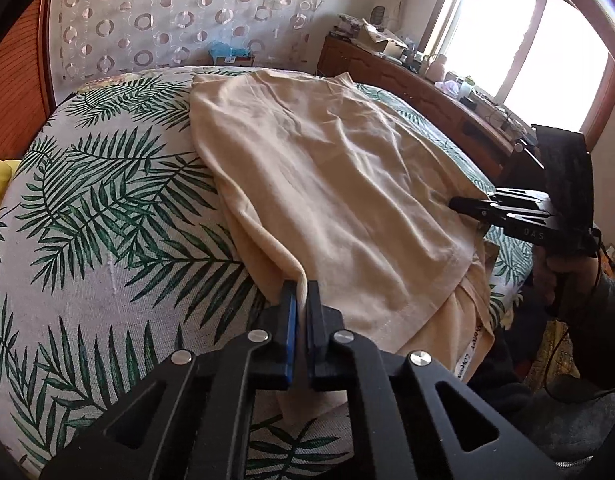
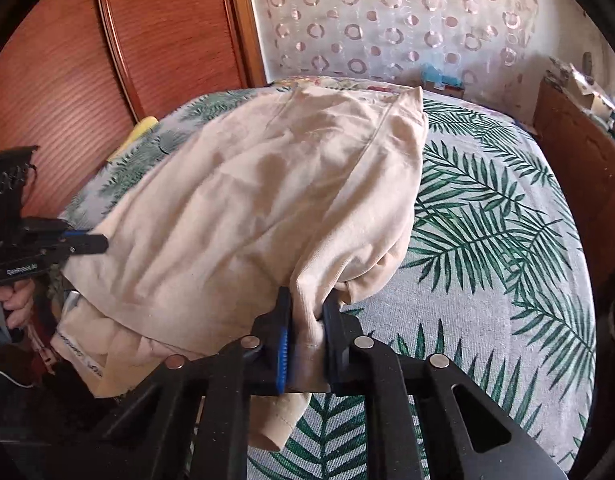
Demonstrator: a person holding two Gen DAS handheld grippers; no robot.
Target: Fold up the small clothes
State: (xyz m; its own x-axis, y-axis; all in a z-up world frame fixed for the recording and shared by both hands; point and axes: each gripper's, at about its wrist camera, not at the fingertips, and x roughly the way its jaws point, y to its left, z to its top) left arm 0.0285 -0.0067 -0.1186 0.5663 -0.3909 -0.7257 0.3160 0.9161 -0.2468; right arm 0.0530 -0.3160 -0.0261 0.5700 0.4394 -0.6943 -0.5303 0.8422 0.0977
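i see the bed [image 1: 107, 200] under its palm-leaf cover, the beige garment [image 1: 327, 184] spread on it, not folded yet as far as i can judge. my left tool [image 1: 301, 300] pinches its near-left edge; my right tool [image 2: 305, 320] clamps the near-right corner. both point down at a slant.

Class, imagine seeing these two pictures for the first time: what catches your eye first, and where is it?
A large beige knit garment lies spread across the palm-leaf printed bedspread. The left tool pinches the garment's near edge, and the right tool is shut on a bunched fold at its other side. Behind the bed hangs a circle-patterned sheer curtain.
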